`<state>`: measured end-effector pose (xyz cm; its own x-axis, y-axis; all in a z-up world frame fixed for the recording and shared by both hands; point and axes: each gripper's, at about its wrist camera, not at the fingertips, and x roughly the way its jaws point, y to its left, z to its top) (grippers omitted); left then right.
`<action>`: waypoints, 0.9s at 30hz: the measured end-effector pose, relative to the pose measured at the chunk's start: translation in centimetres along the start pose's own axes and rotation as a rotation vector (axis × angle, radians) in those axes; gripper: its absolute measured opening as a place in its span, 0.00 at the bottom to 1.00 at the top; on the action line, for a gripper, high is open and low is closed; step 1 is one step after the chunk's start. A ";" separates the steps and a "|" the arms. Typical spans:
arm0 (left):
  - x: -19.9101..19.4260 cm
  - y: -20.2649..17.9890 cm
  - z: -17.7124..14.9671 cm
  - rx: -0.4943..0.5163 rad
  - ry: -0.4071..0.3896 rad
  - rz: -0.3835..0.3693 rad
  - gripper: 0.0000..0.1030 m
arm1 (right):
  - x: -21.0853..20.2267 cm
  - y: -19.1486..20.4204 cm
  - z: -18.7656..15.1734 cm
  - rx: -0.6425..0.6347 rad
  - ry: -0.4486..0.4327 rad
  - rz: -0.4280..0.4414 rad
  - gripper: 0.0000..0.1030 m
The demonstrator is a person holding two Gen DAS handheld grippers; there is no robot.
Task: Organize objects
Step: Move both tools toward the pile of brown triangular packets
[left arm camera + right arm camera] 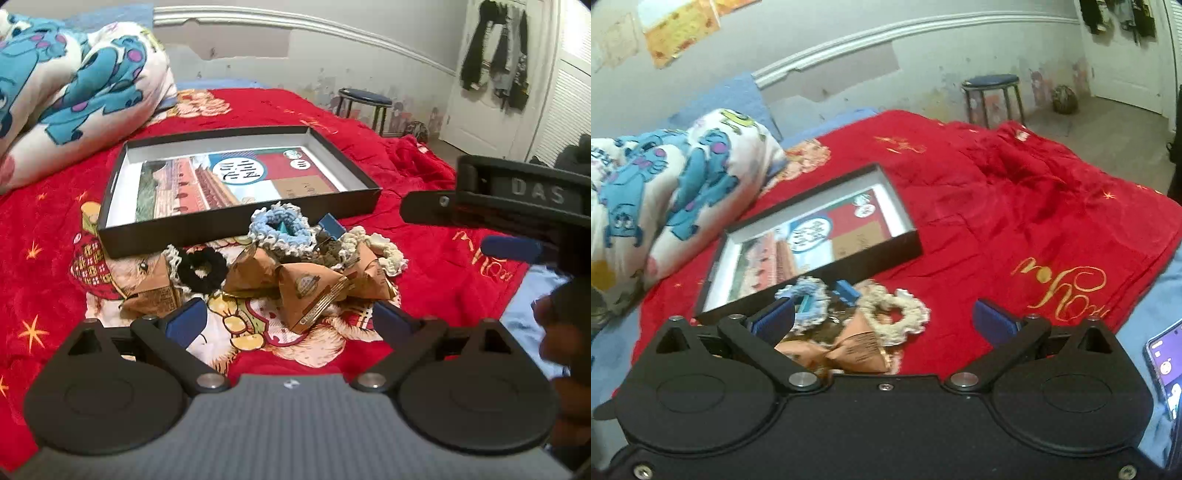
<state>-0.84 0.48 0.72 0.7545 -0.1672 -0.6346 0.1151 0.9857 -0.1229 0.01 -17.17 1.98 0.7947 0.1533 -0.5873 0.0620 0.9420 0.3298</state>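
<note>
The pile of small things [273, 266] lies on the red blanket [424, 177] in the middle of the left wrist view, just in front of the shallow black box [240, 221]. From left to right it holds a black scrunchie [203, 267], brown paper packets [306, 291], a blue scrunchie [280, 230] and a cream scrunchie [388, 254]. All look light and soft; the scrunchies probably squash and are best pinched across the ring, the packets at a folded corner, and the left gripper [288, 321] and right gripper [882, 321] both stand wide apart, empty.
</note>
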 end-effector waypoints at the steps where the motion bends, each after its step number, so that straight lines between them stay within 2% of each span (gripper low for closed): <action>1: 0.2 -0.1 0.1 0.006 0.015 0.015 0.94 | -0.1 0.0 -0.1 0.010 0.004 0.007 1.00; 2: 0.1 -0.1 0.1 0.006 0.015 0.012 0.92 | 0.0 -0.1 -0.1 0.024 0.010 0.017 0.98; 5: 1.0 -0.3 0.1 0.061 0.053 0.032 0.91 | 0.2 -0.7 -0.1 0.072 0.035 0.016 0.82; 6: 1.0 -0.3 0.0 0.071 0.056 0.032 0.91 | 0.4 -0.8 0.0 0.079 0.056 0.008 0.81; 11: 1.3 -0.1 -0.1 0.060 0.105 0.026 0.92 | 1.0 -0.3 -0.4 0.047 0.097 -0.004 0.81; 18: 1.7 0.3 -0.2 0.062 0.083 0.085 0.92 | 2.0 1.0 -0.6 -0.053 0.141 -0.086 0.81; 27: 1.9 0.4 -0.3 0.026 0.074 0.029 0.91 | 2.7 0.6 -0.6 -0.061 0.166 -0.092 0.81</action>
<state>0.46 0.51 -0.80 0.7077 -0.1389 -0.6927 0.1115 0.9902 -0.0846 1.79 -16.02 0.12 0.6768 0.1080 -0.7282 0.0890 0.9699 0.2266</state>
